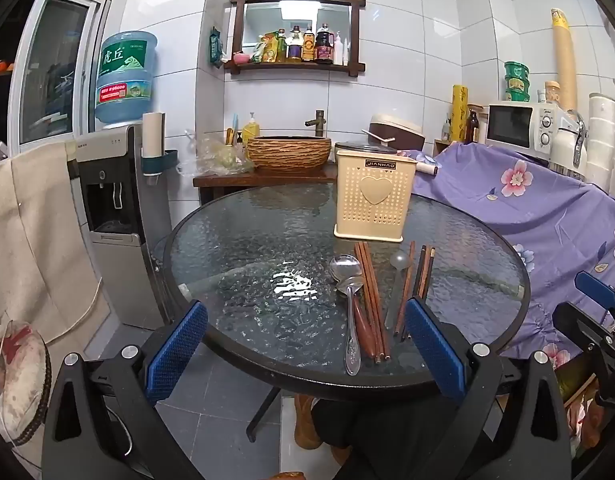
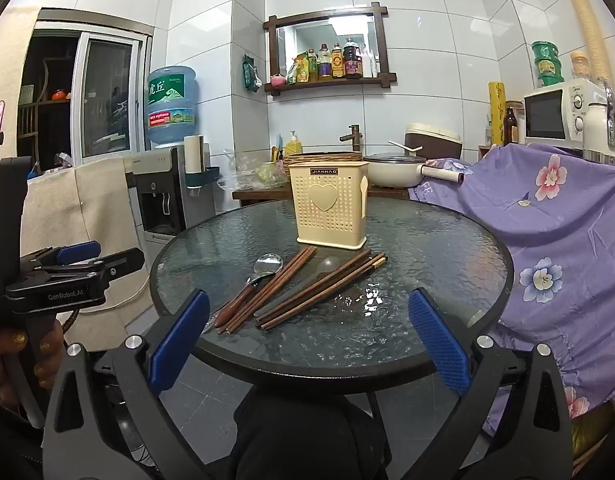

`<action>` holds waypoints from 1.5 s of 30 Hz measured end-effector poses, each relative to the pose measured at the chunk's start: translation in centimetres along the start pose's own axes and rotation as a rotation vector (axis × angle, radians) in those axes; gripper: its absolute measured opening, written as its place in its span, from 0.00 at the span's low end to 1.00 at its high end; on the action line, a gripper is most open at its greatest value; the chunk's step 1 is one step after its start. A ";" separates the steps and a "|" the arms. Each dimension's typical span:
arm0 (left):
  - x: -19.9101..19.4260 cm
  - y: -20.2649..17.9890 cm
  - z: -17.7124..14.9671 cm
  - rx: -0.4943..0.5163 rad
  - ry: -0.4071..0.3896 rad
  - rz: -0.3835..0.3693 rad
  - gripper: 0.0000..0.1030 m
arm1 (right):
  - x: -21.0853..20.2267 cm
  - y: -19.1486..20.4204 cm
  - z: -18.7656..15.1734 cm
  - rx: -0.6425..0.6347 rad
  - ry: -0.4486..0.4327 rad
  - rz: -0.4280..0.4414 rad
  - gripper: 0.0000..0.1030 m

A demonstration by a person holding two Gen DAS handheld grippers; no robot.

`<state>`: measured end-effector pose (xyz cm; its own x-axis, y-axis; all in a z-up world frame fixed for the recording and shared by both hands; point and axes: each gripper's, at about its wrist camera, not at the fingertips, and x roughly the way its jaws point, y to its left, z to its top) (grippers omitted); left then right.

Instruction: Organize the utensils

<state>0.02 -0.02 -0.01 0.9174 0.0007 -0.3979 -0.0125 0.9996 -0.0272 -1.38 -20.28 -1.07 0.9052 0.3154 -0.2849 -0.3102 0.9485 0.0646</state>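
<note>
A cream perforated utensil holder [image 1: 373, 200] [image 2: 329, 210] with a heart stands upright at the far side of the round glass table [image 1: 247, 232] [image 2: 427, 240]. In front of it lie metal spoons [image 1: 349, 280] [image 2: 267, 266], a clear plastic spoon [image 1: 399, 264] and several brown chopsticks [image 1: 371, 300] [image 2: 319, 290]. My left gripper [image 1: 305, 320] is open and empty, held at the table's near edge. My right gripper [image 2: 307, 312] is open and empty, also at the near edge. The left gripper also shows at the left of the right wrist view [image 2: 83, 258].
A water dispenser [image 1: 115, 200] stands left of the table. A purple flowered cloth [image 1: 547, 208] covers a counter on the right, with a microwave [image 1: 519, 124] behind. A sink stand with a woven basin [image 1: 289, 152] and a pot [image 2: 391, 170] is beyond the table.
</note>
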 end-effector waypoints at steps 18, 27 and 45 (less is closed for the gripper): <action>0.0 0.2 0.1 0.008 -0.006 0.010 0.94 | 0.0 0.0 0.1 0.000 0.000 -0.001 0.95; -0.6 -0.4 0.5 0.024 -0.012 0.019 0.94 | 0.0 0.0 0.1 0.001 0.001 0.000 0.95; -0.3 -0.4 0.0 0.030 -0.012 0.020 0.94 | 0.2 0.0 -0.1 0.004 0.003 0.005 0.95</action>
<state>-0.29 -0.38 0.15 0.9217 0.0213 -0.3874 -0.0197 0.9998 0.0083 -1.20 -20.20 -1.21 0.9030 0.3196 -0.2871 -0.3131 0.9472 0.0698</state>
